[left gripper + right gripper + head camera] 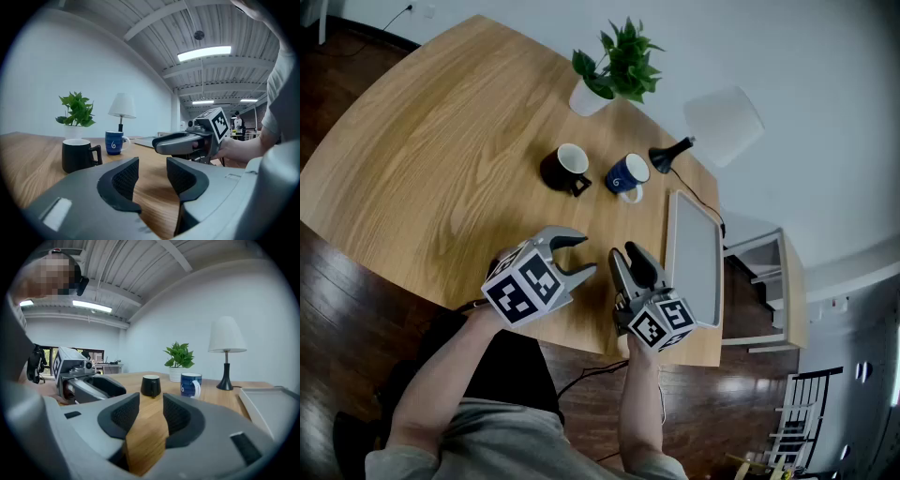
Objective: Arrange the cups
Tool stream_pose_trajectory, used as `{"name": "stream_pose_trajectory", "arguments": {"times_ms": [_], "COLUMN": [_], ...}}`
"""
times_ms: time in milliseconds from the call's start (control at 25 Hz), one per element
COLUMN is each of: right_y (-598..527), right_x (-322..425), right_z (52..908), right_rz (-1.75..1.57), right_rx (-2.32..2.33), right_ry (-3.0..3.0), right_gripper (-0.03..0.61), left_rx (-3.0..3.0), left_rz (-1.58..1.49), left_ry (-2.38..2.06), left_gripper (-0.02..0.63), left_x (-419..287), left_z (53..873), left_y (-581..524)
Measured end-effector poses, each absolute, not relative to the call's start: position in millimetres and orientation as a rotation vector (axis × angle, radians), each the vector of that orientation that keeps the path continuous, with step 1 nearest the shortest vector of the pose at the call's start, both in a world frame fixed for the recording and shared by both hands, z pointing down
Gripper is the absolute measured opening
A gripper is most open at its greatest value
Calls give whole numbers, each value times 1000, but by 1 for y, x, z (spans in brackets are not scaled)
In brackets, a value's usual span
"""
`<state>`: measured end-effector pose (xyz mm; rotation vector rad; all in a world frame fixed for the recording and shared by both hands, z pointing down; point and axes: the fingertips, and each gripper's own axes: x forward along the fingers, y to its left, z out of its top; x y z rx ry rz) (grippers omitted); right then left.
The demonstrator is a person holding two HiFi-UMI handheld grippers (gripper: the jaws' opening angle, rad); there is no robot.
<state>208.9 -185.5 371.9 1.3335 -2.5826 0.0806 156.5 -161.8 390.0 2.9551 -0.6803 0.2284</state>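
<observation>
1 blk cup point(565, 169) beside blue cup point(627, 175)

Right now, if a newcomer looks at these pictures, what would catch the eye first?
The left gripper and the right gripper hover side by side over the near edge of the wooden table, both with jaws apart and empty. Beyond them a black cup and a blue cup stand close together, not touching, a potted plant behind them.

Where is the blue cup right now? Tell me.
In the head view the blue cup stands on the table, between the black cup at its left and the lamp at its right.
</observation>
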Motion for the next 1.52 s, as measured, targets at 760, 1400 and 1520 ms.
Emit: {"name": "stream_pose_trajectory", "arguments": {"times_ms": [760, 1400, 1520], "right_y": [-298, -344, -348], "right_x": [262, 259, 258], "right_z": [362, 392, 395], "right_rz": [0, 47, 39], "right_rx": [1425, 1367, 1356], "right_ry": [-2351, -2319, -2314], "right_gripper": [167, 130, 129], "left_rx": [2962, 2964, 2955], "left_rz": [240, 236, 248], "left_ry": [-647, -647, -643], "left_gripper": [9, 9, 9], "left_x": [158, 157, 157], "left_z": [391, 391, 393], "left_y": [-158, -159, -158]}}
